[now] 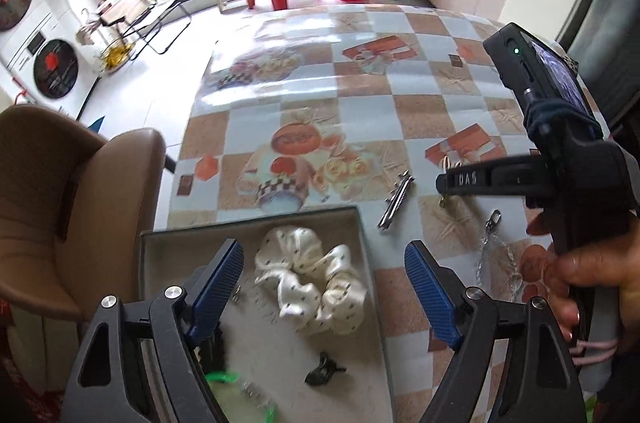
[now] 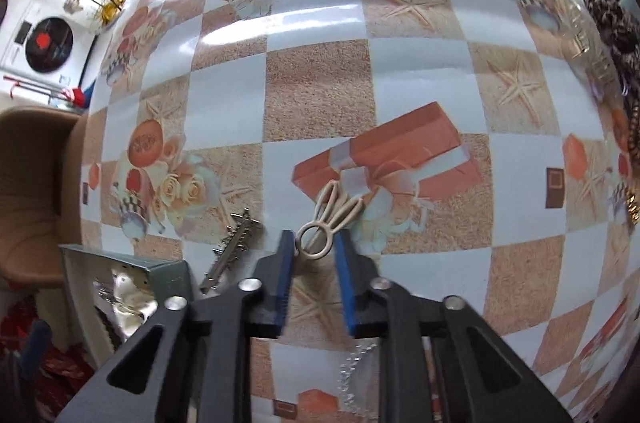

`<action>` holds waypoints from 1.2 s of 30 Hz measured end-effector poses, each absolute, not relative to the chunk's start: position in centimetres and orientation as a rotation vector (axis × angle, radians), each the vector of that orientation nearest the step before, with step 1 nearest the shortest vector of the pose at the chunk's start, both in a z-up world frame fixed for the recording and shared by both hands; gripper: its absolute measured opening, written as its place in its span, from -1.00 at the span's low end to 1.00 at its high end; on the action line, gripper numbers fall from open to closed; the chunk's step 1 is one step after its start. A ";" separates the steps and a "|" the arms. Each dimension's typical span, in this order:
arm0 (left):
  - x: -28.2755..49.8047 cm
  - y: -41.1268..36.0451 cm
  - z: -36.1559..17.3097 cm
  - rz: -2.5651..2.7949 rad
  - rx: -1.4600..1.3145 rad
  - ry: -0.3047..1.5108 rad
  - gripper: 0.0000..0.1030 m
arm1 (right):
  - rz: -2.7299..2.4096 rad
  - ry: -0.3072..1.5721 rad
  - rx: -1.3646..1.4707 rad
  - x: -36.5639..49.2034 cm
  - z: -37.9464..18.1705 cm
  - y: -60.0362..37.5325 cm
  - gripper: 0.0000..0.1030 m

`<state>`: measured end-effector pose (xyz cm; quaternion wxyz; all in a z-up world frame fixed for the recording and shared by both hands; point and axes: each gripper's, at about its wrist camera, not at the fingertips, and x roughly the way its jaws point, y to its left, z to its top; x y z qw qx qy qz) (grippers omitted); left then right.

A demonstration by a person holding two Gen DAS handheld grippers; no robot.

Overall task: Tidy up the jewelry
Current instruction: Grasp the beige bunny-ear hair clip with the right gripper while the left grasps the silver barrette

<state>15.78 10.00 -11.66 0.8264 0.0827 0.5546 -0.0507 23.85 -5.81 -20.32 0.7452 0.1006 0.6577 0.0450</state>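
Left wrist view gives me the only writing I can read: the letters "DAS" in pale print on the black arm of my right tool (image 1: 444, 183), which reaches in from the right edge, gripped by a hand (image 1: 588, 283). The small screen on top of that tool is too blurred to read.

My left tool (image 1: 324, 287) hangs above the grey tray (image 1: 360, 223), its blue pads spread wide with nothing between them and touching nothing. Under it in the tray lies a cream scrunchie (image 1: 308, 283), with a small dark clip (image 1: 322, 373) nearer the camera and a green piece (image 1: 220, 377) at the lower left. On the table (image 1: 360, 103), just right of the tray, lies a metal hair clip (image 1: 394, 199), and further right a silver chain (image 1: 490, 255).

From the right wrist view, my right tool (image 2: 314, 243) points down at the checked tablecloth with its pads drawn close together. A cream bunny-shaped clip (image 2: 328, 219) lies on the table between the tips; its ring end sits between the pads, and the left pad looks to be touching it, though I cannot tell whether both pads press on it. The metal hair clip (image 2: 232, 247) lies just left of the tool, and the tray's corner (image 2: 168, 275) is at the lower left.
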 end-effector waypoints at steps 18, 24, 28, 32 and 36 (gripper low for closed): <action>23.0 0.9 -20.7 -0.305 0.397 1.366 0.15 | 0.110 1.423 0.270 21.8 -20.0 -13.8 -0.61; 23.8 0.8 -21.0 -0.334 0.351 1.416 -0.09 | 0.132 1.419 0.281 21.7 -20.0 -14.1 -0.61; 23.8 0.2 -20.7 -0.359 0.345 1.407 -0.64 | 0.142 1.419 0.297 21.4 -19.9 -14.6 -0.61; 23.0 0.3 -19.7 -0.357 0.262 1.378 -0.65 | 0.156 1.405 0.323 20.8 -19.2 -15.6 -0.61; 21.8 1.0 -17.5 -0.342 0.149 1.339 -0.65 | 0.177 1.388 0.354 20.1 -18.1 -16.4 -0.61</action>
